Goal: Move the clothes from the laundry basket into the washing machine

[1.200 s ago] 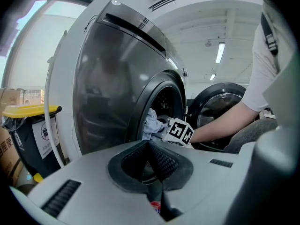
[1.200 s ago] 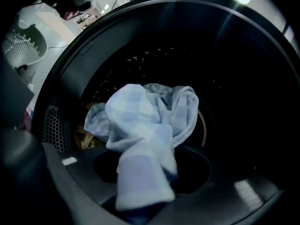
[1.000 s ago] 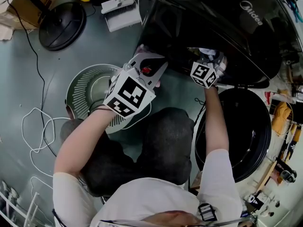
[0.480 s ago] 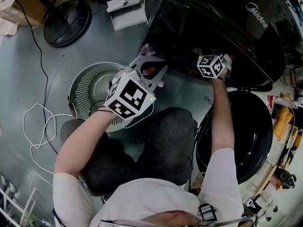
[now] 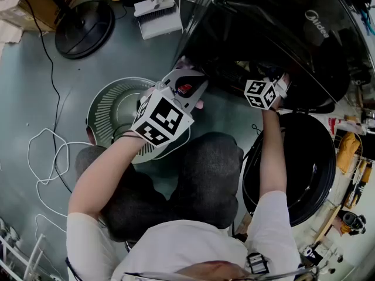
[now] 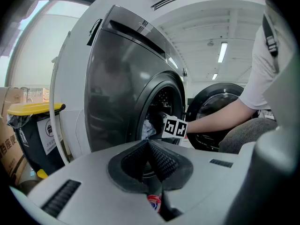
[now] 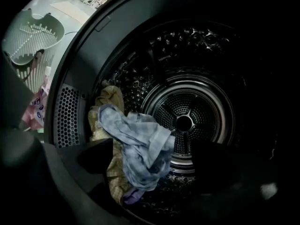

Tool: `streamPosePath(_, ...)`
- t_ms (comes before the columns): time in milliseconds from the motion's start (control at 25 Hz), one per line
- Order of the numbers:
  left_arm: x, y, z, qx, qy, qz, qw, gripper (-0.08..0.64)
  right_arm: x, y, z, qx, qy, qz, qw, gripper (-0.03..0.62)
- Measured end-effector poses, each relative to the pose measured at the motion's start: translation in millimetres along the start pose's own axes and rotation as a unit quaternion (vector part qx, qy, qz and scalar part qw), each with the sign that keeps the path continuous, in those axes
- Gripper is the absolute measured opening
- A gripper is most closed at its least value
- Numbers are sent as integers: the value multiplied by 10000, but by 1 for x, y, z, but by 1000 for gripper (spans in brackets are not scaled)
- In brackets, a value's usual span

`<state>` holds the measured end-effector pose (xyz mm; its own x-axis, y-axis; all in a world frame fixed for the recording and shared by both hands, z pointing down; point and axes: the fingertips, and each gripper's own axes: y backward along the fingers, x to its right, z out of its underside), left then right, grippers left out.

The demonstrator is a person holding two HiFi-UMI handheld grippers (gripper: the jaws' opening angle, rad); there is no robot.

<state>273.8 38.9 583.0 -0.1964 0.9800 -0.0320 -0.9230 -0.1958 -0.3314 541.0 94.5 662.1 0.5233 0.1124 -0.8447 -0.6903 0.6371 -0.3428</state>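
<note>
While the head view gives just one washing machine (image 5: 263, 34) at upper right and one laundry basket (image 5: 111, 107) at centre left, only the right gripper view shows the load. Three pieces are in the drum: a blue checked cloth (image 7: 140, 144) mid-frame, a tan cloth (image 7: 110, 102) left of it, and a purple scrap (image 7: 133, 197) below. Two claws: left claw (image 6: 149, 146) jaws together; right claw (image 7: 153, 146) jaws wide, just been opening, with the blue cloth between them and neither pad pressing it.
</note>
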Motion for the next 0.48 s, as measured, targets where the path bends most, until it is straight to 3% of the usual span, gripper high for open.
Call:
streamPosePath(240, 3, 0, 0, 34, -42, 45, 10000, 5, -5, 19, -10, 121, -267, -73, 9995, 520)
streamPosePath(360, 3, 0, -4, 111, 112, 121, 9998, 5, -3, 29, -15, 157, -319, -90, 9993, 511)
streamPosePath(480, 1, 1, -6, 144, 147, 137, 9997, 5, 2, 40, -22, 220, -398, -55, 9989, 421)
